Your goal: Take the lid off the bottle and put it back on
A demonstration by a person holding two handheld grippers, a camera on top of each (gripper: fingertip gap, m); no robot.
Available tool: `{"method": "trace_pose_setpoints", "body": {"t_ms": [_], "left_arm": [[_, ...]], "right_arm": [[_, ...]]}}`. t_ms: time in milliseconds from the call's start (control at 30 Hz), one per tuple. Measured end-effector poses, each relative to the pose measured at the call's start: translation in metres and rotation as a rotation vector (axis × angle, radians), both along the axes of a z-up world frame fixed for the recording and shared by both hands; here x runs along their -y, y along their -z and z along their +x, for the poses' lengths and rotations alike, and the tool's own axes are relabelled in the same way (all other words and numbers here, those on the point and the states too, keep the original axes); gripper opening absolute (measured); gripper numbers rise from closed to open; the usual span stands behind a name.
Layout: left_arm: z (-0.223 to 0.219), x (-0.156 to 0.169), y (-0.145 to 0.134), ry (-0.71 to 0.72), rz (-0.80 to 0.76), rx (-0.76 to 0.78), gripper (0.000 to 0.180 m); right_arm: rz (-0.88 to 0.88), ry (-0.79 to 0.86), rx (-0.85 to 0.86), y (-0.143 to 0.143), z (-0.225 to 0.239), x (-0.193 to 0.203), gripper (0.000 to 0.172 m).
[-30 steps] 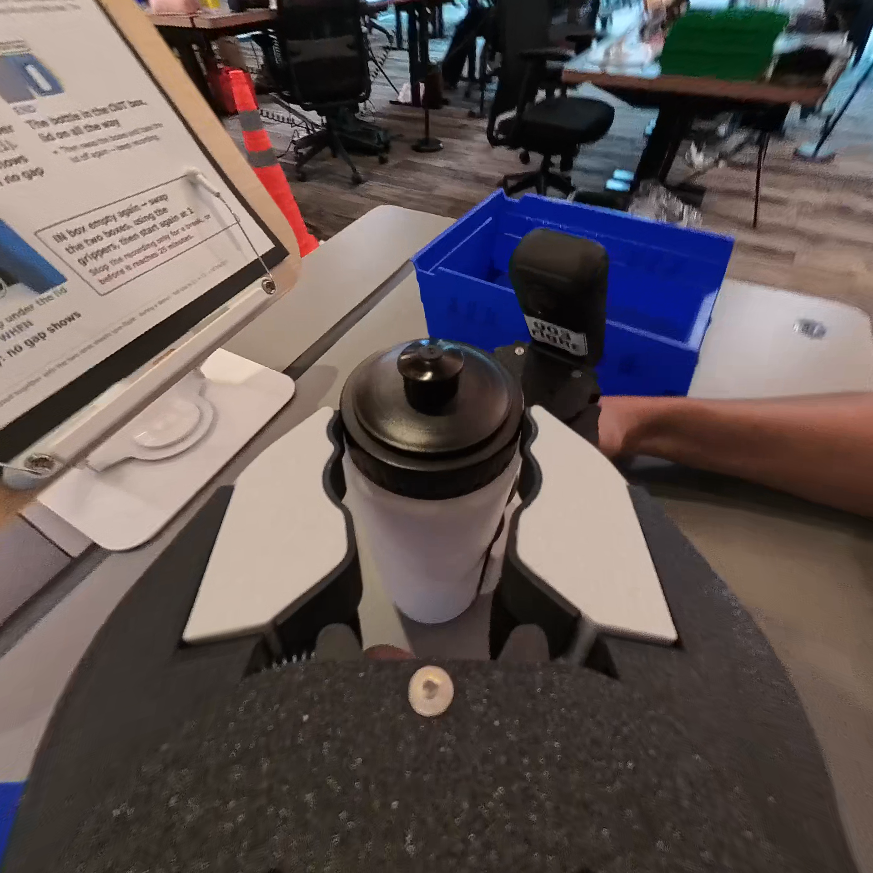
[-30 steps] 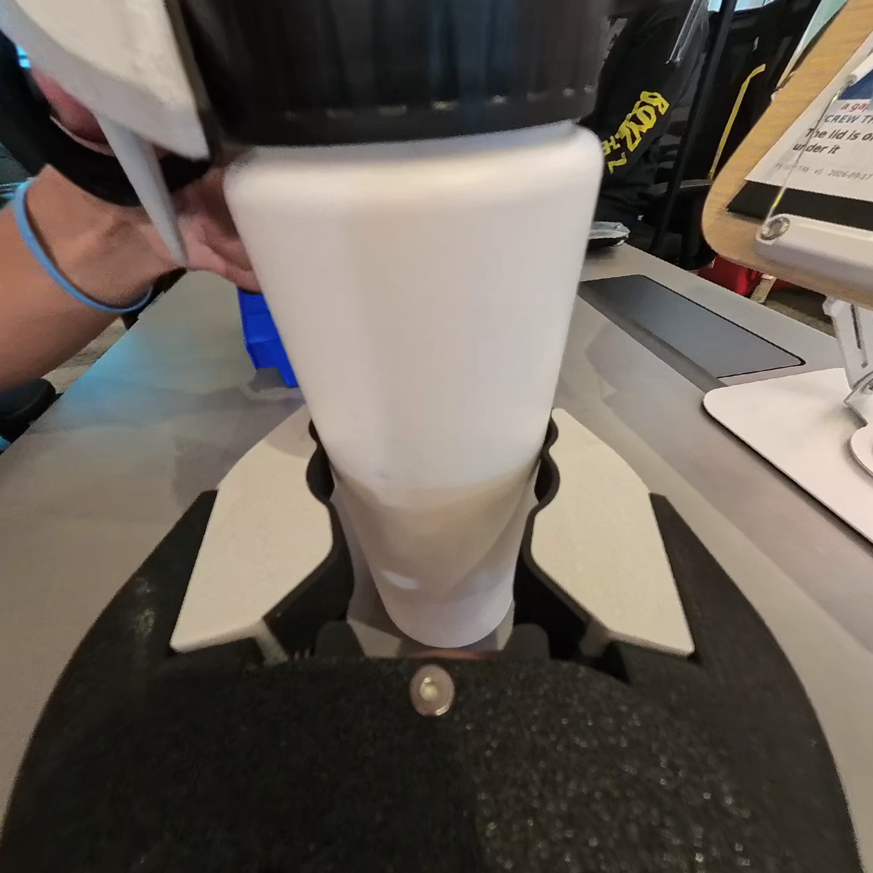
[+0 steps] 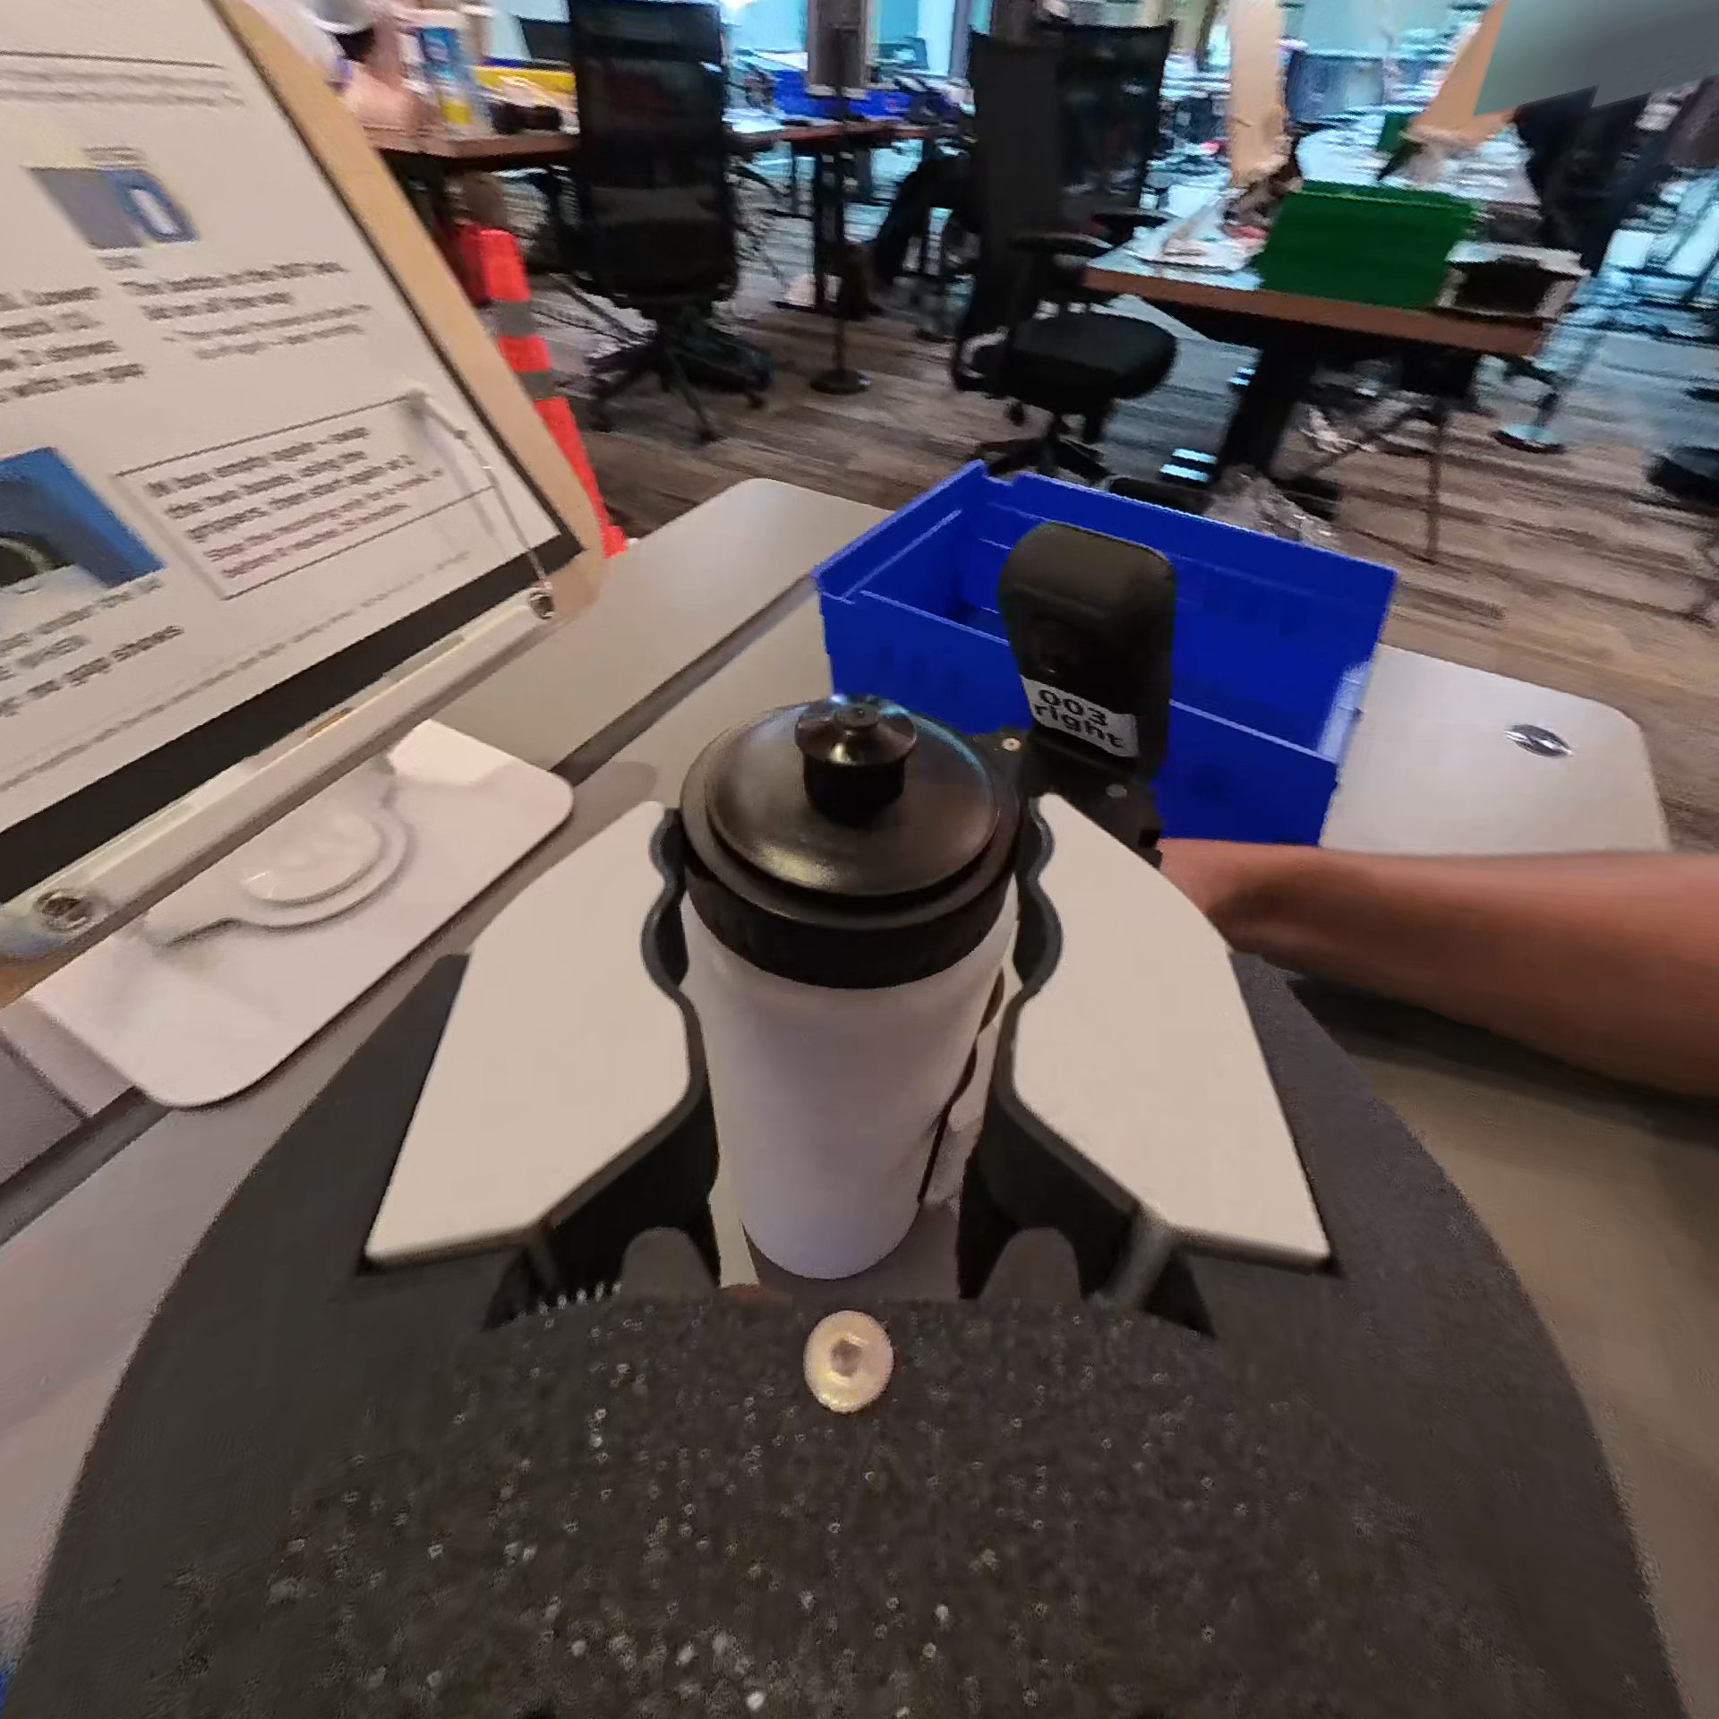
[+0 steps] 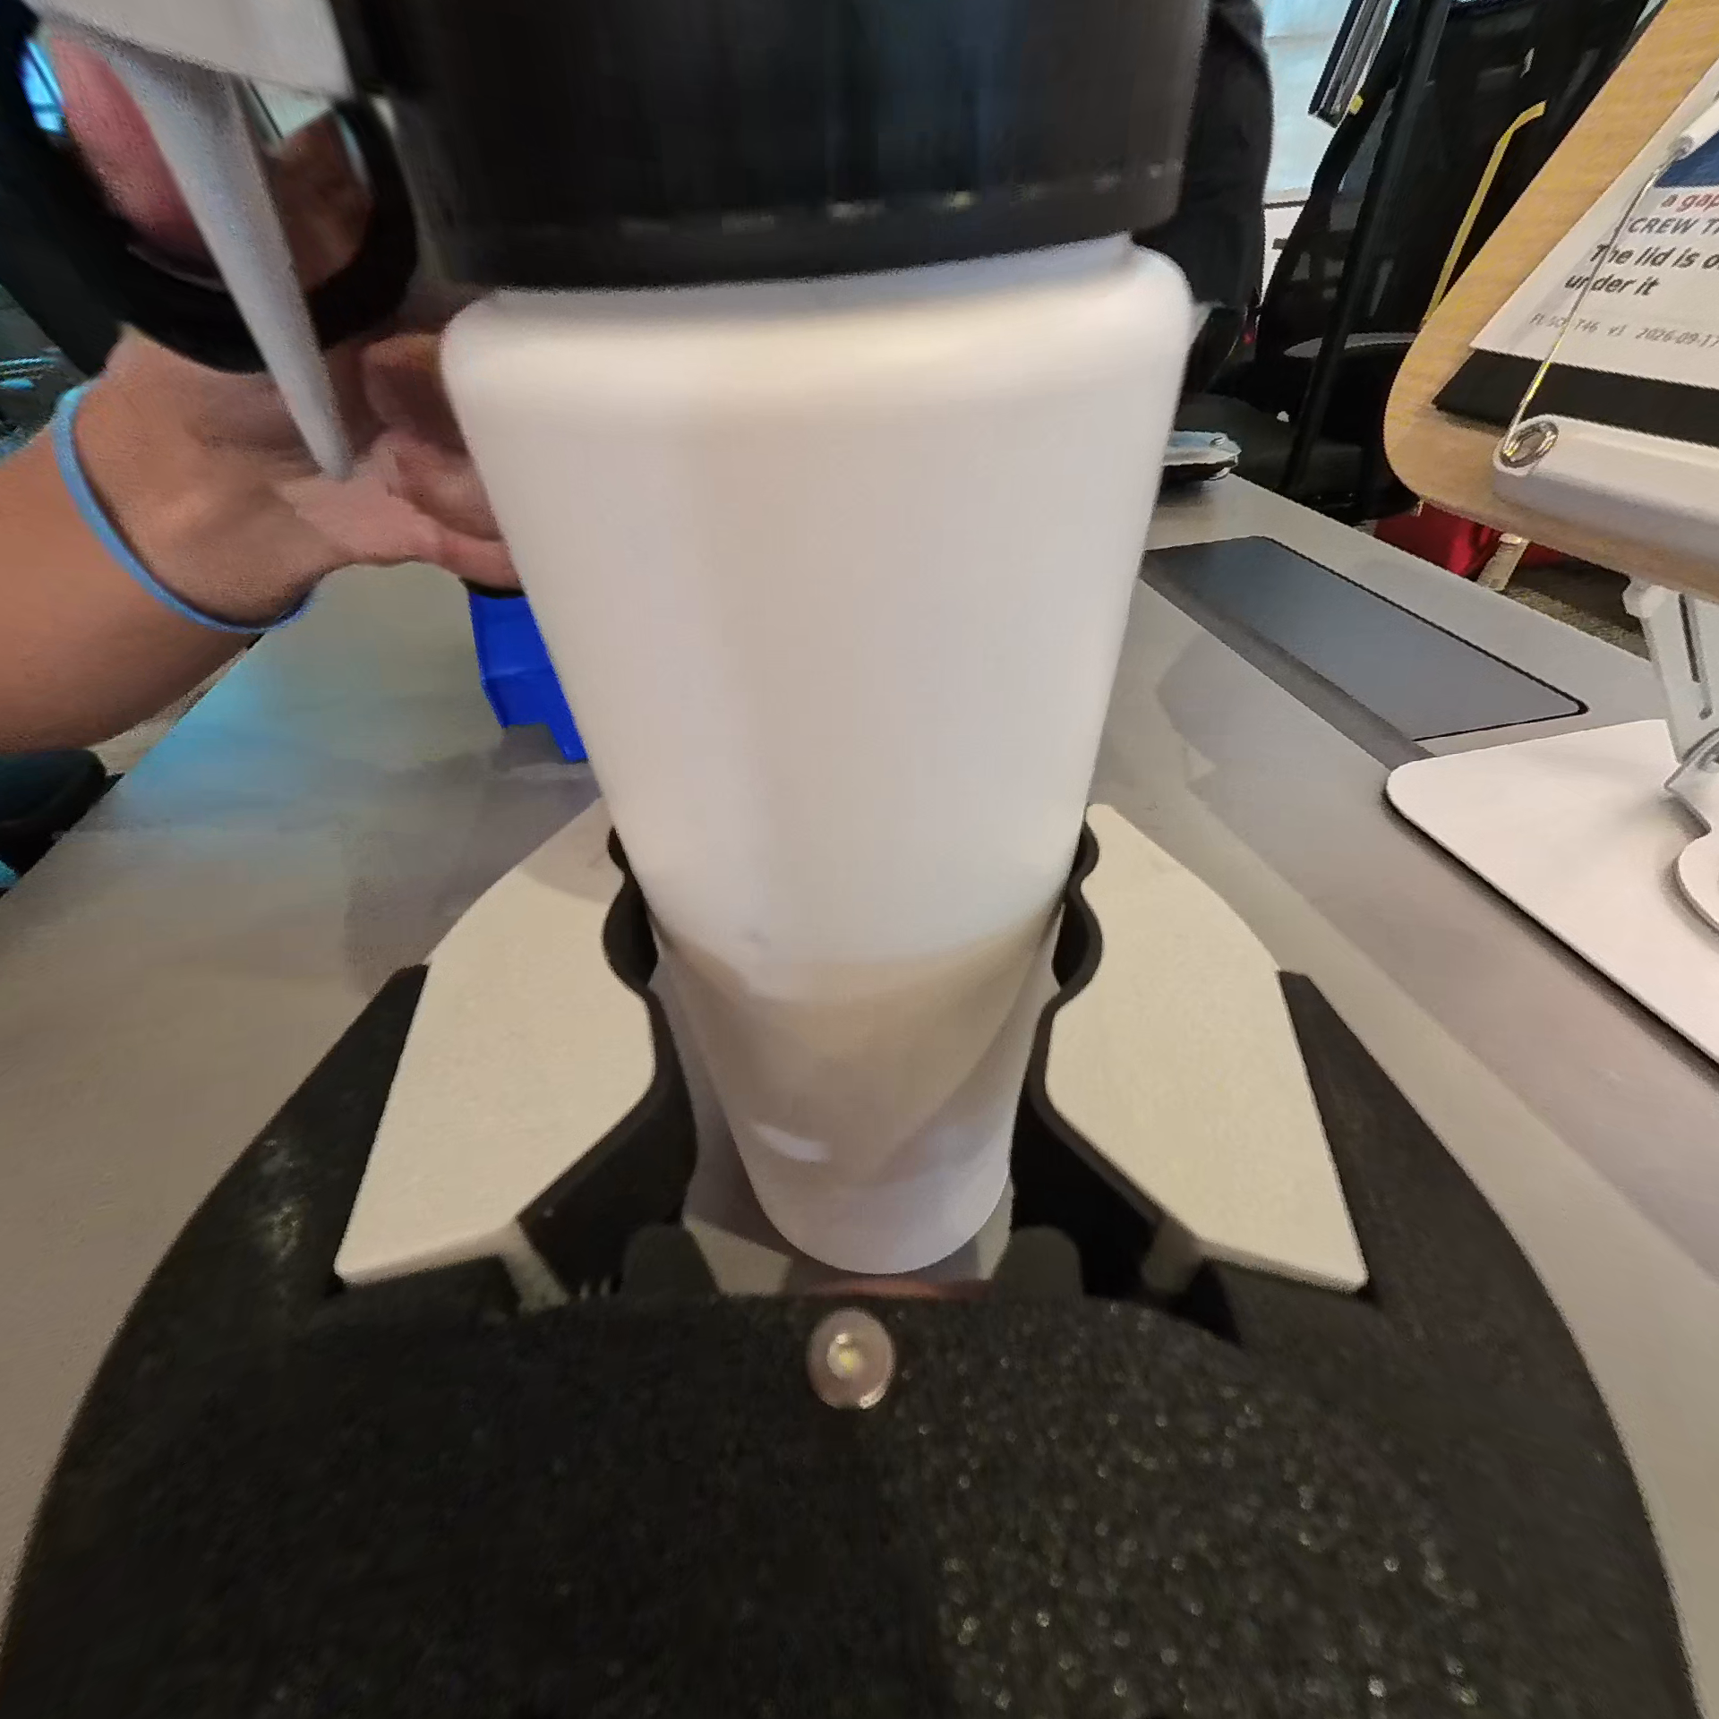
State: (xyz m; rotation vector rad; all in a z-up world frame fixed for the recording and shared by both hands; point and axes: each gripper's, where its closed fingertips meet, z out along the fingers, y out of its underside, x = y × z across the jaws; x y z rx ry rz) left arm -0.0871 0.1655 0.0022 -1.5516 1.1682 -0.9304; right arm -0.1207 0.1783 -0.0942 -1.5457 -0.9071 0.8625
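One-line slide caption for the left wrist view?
Left gripper clamps the black lid of the white bottle, blue bin behind.

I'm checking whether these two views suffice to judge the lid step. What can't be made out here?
- Right wrist view: top of the black lid is cut off by the upper edge.
- Left wrist view: the bottle base is hidden behind the gripper body.
- Left wrist view: the blue bin contents are hidden by its wall and the other gripper.
- Both: whether the lid is screwed tight.

White label on black camera [image 3: 1079,730], printed instruction sheet [image 3: 233,372]
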Motion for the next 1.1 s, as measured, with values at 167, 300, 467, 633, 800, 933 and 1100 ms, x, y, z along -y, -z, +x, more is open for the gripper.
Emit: {"method": "trace_pose_setpoints", "body": {"t_ms": [167,300,467,633,800,933,1100], "left_arm": [[-0.005,0.005,0.003,0.084,0.104,-0.128,0.071],[-0.008,0.010,-0.004,0.371,0.047,-0.200,0.081],[-0.005,0.011,-0.006,0.558,0.049,-0.283,0.074],[-0.003,0.006,-0.004,0.564,0.085,-0.337,0.067],[-0.003,0.006,-0.002,0.565,0.083,-0.359,0.075],[-0.002,-0.001,0.000,0.553,0.090,-0.386,0.085],[-0.003,0.008,0.007,0.668,0.034,-0.404,0.082]], "right_arm": [[0.001,0.000,0.007,0.000,-0.001,0.000,0.086],[0.001,-0.003,0.002,0.000,0.000,0.000,0.086],[0.002,-0.003,-0.001,0.000,0.000,-0.001,0.085],[0.000,0.000,0.002,0.000,-0.001,-0.001,0.085],[0.000,0.002,0.004,0.001,-0.001,-0.001,0.085],[0.000,0.001,0.005,0.001,-0.001,-0.001,0.085],[0.001,-0.001,0.005,0.001,-0.001,-0.001,0.085]]}}
